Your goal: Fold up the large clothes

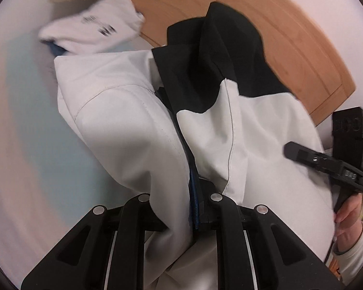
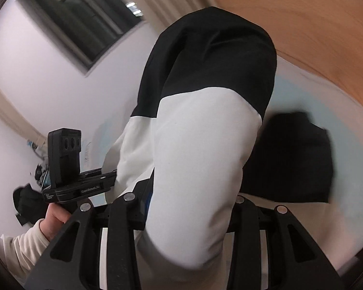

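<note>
The white-and-black jacket (image 1: pixel 138 111) hangs limp ahead of both tongs, the left tongs (image 1: pixel 196 207) and right tongs (image 2: pixel 188 207) each apparently clenched on its soft, slippery, bulky cloth, which is best taken at seams or hem, above the bed (image 1: pixel 36 125).

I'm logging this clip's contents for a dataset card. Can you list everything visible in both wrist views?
Jacket: one, white and black, draped between both tools.
Folded garment: one, white with dark print, on the pale blue bed sheet, far left.
Dark garment: one, black, on the sheet, right.
Headboard: one, wooden, behind the jacket.
Window: one, dark, on the wall.
Left tool: black, shut on jacket.
Right tool: black, fabric between its fingers, closure hidden.
</note>
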`<state>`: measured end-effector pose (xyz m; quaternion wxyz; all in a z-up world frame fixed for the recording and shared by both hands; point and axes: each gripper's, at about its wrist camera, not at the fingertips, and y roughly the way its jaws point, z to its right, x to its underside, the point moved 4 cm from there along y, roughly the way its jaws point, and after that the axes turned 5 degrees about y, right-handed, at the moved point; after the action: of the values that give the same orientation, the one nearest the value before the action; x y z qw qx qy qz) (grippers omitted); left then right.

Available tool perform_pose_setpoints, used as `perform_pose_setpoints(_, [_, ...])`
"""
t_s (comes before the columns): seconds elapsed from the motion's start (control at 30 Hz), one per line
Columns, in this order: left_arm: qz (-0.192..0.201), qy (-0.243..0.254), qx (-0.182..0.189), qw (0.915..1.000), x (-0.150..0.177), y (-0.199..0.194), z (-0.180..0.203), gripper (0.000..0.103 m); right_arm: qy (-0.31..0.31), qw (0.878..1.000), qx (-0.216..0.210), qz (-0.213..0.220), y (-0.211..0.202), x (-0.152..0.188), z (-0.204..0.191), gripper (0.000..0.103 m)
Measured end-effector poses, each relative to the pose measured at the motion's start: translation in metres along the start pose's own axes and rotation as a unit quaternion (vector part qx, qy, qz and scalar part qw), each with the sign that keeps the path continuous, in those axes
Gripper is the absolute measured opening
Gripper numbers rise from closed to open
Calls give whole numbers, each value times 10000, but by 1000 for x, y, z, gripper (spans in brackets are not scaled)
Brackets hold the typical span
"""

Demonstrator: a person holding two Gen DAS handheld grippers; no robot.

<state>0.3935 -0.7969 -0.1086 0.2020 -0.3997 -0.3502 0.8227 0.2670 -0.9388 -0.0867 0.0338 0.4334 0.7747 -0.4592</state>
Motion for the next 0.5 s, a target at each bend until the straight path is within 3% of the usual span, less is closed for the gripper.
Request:
perform_pose_setpoints(0.17, [-372, 25, -187, 9991, 6, 113, 30, 14, 362, 9988, 202, -242, 19, 12, 104, 36])
perform_pose_setpoints(0.5, [-711, 17, -792, 9943, 20, 184, 19, 15, 422, 9975, 533, -182, 38, 38, 169, 39])
